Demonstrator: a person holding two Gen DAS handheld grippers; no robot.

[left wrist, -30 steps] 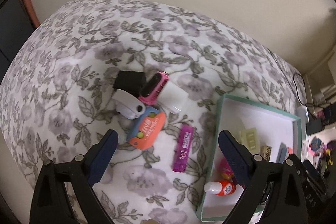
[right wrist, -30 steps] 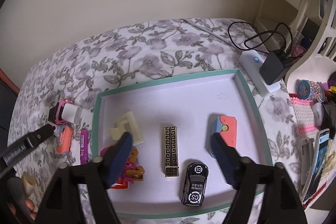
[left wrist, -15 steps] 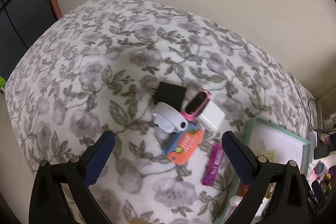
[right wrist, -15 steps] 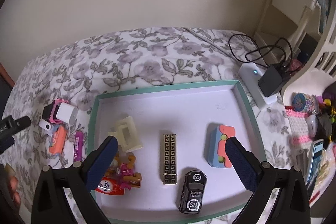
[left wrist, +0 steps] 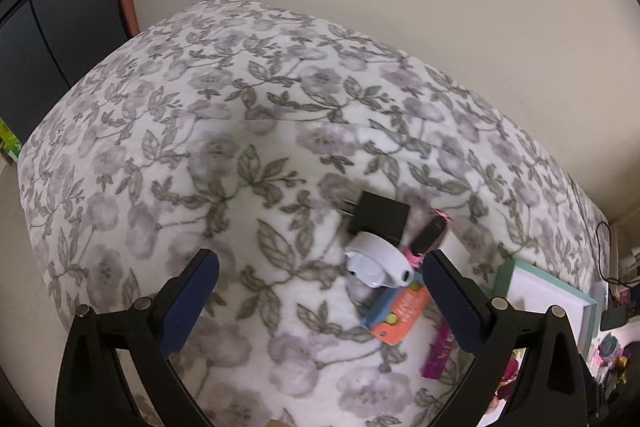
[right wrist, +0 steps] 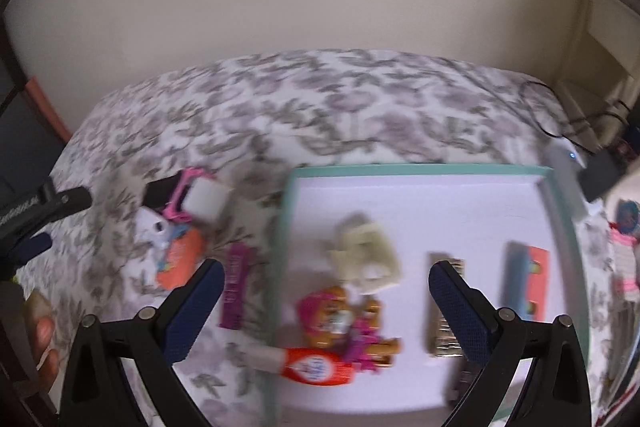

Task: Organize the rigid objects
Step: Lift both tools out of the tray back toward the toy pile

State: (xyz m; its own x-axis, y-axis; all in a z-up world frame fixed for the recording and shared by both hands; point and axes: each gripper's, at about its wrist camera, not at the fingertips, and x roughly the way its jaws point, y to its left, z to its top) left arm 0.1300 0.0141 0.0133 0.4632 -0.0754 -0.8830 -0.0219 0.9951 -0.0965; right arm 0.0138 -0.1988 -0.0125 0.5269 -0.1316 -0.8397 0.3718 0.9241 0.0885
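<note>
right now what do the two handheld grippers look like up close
Both match: the left gripper and right gripper have matte black angular plastic arms with round silver bolt heads, ending in dark navy textured pads. No sleeves or cables on them are visible.

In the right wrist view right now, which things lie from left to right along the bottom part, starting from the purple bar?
Purple bar → tray's teal left wall → cream plastic piece → gold patterned bar → blue and orange toy.
</note>
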